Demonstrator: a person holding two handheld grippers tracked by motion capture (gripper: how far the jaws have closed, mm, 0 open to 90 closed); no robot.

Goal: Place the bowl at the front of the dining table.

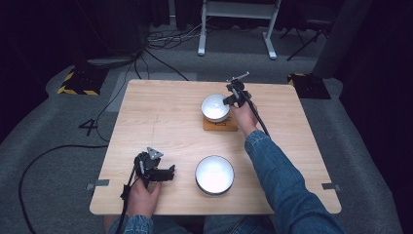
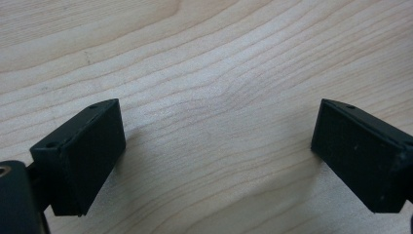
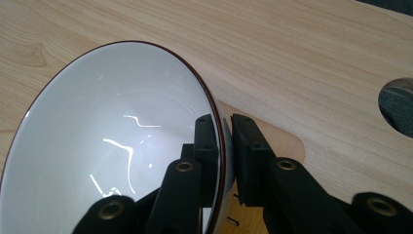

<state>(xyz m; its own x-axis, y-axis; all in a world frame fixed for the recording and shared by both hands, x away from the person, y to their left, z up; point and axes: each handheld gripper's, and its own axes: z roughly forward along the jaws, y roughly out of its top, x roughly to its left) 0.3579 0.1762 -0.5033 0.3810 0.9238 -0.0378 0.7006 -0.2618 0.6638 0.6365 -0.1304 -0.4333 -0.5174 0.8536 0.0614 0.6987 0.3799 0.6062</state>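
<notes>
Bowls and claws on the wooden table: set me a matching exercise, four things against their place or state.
Things:
1. far bowl
2. near bowl
3. left claw
4. wooden board

Places or states:
A. open over bare table
B. lies under a bowl
C. rim pinched by the right claw
D. stands free at the table's near edge

Pairs: 1-C, 2-D, 3-A, 4-B

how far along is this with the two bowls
Done: the right gripper is shut on the rim of the far bowl, one jaw inside and one outside, with the bowl over the brown wooden board. In hand: that bowl, tilted in the right gripper view. Left: the near bowl stands untouched, and the left gripper rests open over bare table.
</notes>
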